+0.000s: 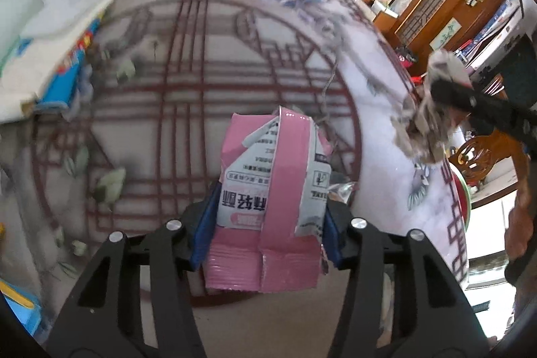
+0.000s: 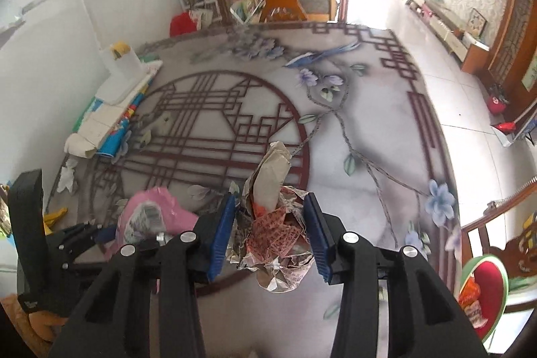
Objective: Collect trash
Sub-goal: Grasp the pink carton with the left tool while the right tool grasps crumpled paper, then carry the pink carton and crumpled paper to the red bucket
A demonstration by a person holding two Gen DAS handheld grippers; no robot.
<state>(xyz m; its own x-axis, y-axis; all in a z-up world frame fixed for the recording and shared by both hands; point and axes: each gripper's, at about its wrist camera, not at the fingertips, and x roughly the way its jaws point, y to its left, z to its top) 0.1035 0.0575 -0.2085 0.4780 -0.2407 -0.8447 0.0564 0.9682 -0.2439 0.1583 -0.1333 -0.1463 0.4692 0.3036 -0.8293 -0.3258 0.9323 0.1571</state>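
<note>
Both of your grippers hold trash above the patterned table (image 2: pixel 386 130).
Left gripper (image 1: pixel 266 237) clamps a torn pink carton (image 1: pixel 268 207) at lower centre; right gripper (image 2: pixel 272 237) pinches a crumpled foil-and-paper wad (image 2: pixel 273 223).

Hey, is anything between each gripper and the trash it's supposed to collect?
No. The left gripper already clamps the pink carton, and the right gripper clamps the crumpled wrapper wad. No bin shows in either view.
</note>
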